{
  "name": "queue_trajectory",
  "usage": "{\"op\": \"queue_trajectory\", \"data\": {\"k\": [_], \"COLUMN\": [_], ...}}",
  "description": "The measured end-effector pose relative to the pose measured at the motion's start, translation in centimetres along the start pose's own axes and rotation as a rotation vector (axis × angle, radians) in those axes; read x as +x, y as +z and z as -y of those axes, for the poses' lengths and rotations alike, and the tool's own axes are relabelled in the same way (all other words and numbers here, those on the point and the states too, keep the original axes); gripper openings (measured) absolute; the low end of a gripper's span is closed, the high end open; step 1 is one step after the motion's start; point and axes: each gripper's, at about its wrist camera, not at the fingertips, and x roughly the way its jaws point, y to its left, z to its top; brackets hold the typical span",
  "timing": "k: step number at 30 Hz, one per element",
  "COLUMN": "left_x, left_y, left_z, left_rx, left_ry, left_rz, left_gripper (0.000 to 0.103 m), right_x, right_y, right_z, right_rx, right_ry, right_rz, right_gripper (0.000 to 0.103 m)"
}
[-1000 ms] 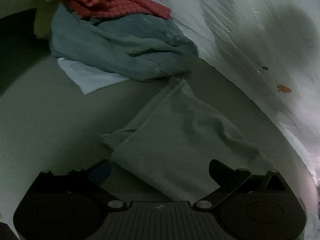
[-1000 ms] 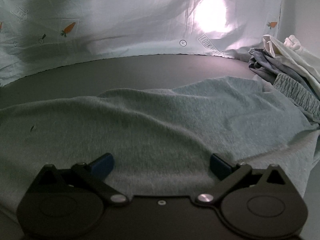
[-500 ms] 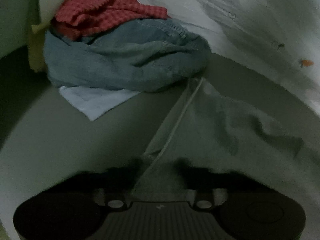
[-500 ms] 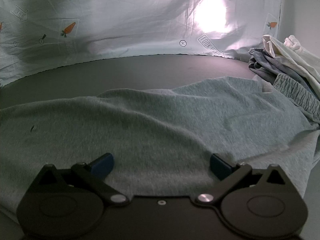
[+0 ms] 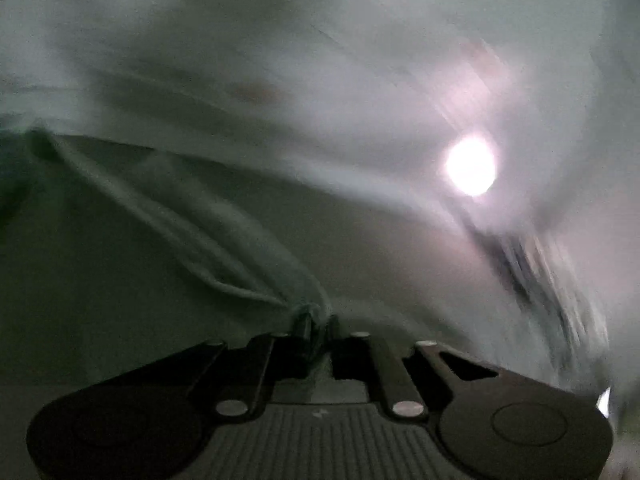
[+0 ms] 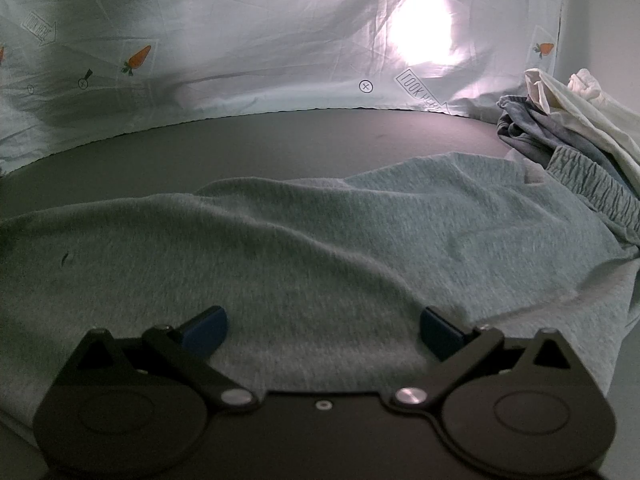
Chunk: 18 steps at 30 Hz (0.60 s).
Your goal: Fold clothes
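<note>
A grey-green knit garment [image 6: 320, 248] lies spread on the dark round table [image 6: 280, 136]. My right gripper [image 6: 322, 326] is open just above the garment's near part, with cloth between its blue pads [image 6: 204, 326]. My left gripper [image 5: 318, 326] is shut on a hem of the same garment [image 5: 192, 236], which stretches up and to the left from its fingers. The left wrist view is heavily blurred by motion.
A pile of clothes [image 6: 568, 124], grey and cream, lies at the table's right, with an elastic waistband [image 6: 592, 184] beside it. A pale sheet with carrot prints [image 6: 200, 48] hangs behind the table, lit by a bright spot [image 6: 420, 36].
My left gripper has shut on the garment's edge and swung right, away from the denim and red pile, lifting the cloth. The right gripper has stayed in place, open.
</note>
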Motion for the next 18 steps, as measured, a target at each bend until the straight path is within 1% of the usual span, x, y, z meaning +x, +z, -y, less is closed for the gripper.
{"op": "queue_trajectory", "data": {"k": [1,2,4,5,6,7,8,10,12,14,15,16,18], "left_x": [1.9,3.5,4.5,4.2,3.6,3.1,2.4,0.9,-0.6,-1.7,-2.0,-2.1,-2.1], "left_y": [-0.7,-1.5,-2.3,-2.3,-2.2,-2.0,-1.7,-1.0,-0.7,-0.7,-1.0,-1.3,-2.1], "left_z": [1.5,2.2,2.6,2.4,2.0,1.7,1.0,-0.6,-2.0,-4.3,-5.3,-6.1,-7.3], "left_rx": [0.06,0.075,0.091,0.083,0.07,0.058,0.033,-0.026,-0.099,-0.195,-0.234,-0.257,-0.286], "left_ry": [-0.028,-0.048,-0.07,-0.067,-0.061,-0.055,-0.043,-0.006,0.06,0.137,0.175,0.212,0.284], "left_rz": [-0.074,-0.165,-0.244,-0.235,-0.216,-0.197,-0.168,-0.11,-0.054,-0.02,-0.02,-0.033,-0.068], "left_gripper": [0.02,0.02,0.025,0.036,0.044,0.057,0.061,0.061,0.061,0.063,0.063,0.063,0.063], "right_x": [0.0,0.0,0.0,0.0,0.0,0.0,0.0,0.1,0.1,0.3,0.3,0.2,-0.6], "right_y": [0.0,0.0,0.0,0.0,0.0,0.0,0.0,0.1,0.3,1.3,1.9,2.5,3.6], "right_z": [0.0,0.0,0.0,0.0,0.0,0.0,0.0,0.0,0.0,0.1,0.3,0.6,1.7], "right_rx": [0.0,0.001,0.002,0.002,0.003,0.004,0.004,0.004,0.002,0.013,0.033,0.06,0.199], "right_ry": [0.0,0.001,0.001,0.001,0.001,0.001,0.001,0.001,0.0,0.01,0.028,0.051,0.137], "right_rz": [0.0,0.0,0.0,0.0,0.0,0.0,0.0,-0.002,-0.017,-0.077,-0.111,-0.138,-0.121], "right_gripper": [0.103,0.103,0.103,0.103,0.103,0.103,0.103,0.103,0.103,0.103,0.103,0.096,0.088]}}
